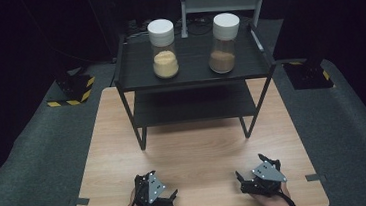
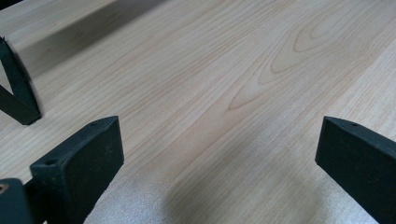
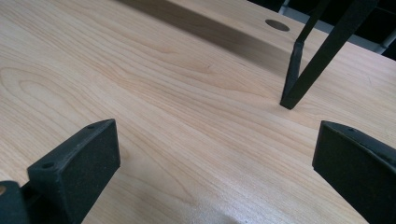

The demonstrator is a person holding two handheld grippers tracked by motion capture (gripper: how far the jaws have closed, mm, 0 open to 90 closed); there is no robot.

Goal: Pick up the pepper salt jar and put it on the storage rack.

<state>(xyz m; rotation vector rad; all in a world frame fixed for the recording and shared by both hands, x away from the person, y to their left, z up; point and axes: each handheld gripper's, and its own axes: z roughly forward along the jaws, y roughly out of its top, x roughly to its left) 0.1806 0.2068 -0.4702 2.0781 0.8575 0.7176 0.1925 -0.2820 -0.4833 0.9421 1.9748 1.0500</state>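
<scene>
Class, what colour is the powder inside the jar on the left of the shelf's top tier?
Pale yellow powder in the left jar, clearest in the high view.

- We see the table (image 1: 195, 152) topped in pale wood with a clear grain, smooth and faintly satin under the light.
- We read the two-tier rack (image 1: 192, 64) as thin black metal, matt on shelves and legs.
- We take the left jar (image 1: 164, 56) and the right jar (image 1: 224, 50) for clear glossy glass or plastic, each under a smooth white plastic cap; the first holds yellowish grainy powder, the second a browner one.
- We find the left gripper (image 2: 219, 158) and the right gripper (image 3: 215, 158) made of matt black plastic with a slightly grainy face.
- We see dark grey, rough felt-like cloth (image 1: 34, 146) around the table.
</scene>
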